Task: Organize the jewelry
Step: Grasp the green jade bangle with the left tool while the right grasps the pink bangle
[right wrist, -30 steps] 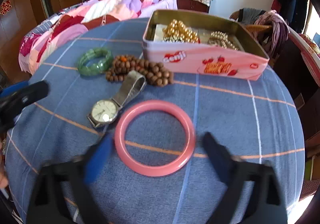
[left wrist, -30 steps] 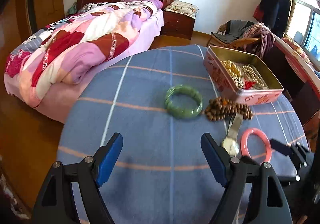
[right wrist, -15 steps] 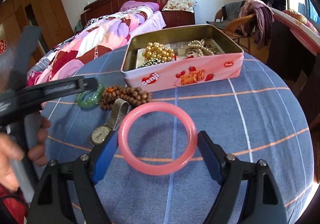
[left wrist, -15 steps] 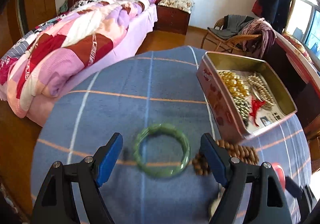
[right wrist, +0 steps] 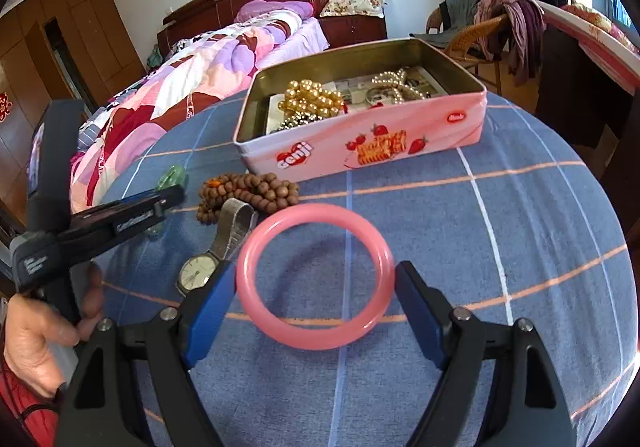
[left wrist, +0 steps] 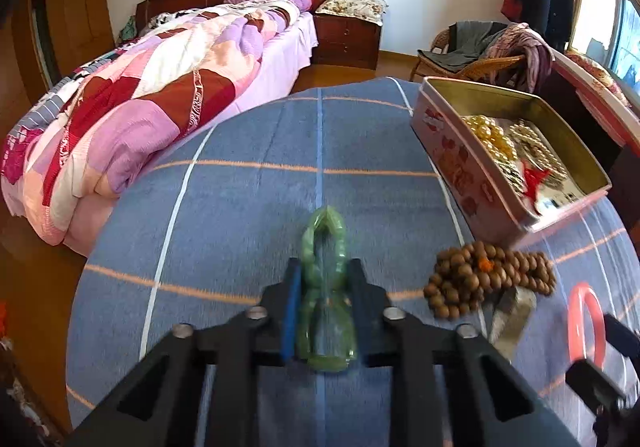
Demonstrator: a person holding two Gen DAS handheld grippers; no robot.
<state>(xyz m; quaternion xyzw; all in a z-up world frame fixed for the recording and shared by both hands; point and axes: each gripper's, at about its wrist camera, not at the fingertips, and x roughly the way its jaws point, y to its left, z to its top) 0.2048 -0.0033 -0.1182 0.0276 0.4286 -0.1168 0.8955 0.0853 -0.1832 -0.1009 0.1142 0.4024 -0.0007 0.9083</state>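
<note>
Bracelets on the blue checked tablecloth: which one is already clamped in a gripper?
The green jade-like stretch bracelet, squeezed narrow between the left gripper's just-closed jaws. The pink ring bangle lies round between the right gripper's open jaws; the brown wooden bead bracelet is untouched.

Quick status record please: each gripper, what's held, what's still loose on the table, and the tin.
left gripper: jaws have just been closing, now shut on the green bracelet, squeezed narrow
right gripper: jaws open around the pink bangle, which lies flat
loose on tablecloth: wooden bead string, wristwatch
tin: open, pearl and gold bead strands inside
</note>
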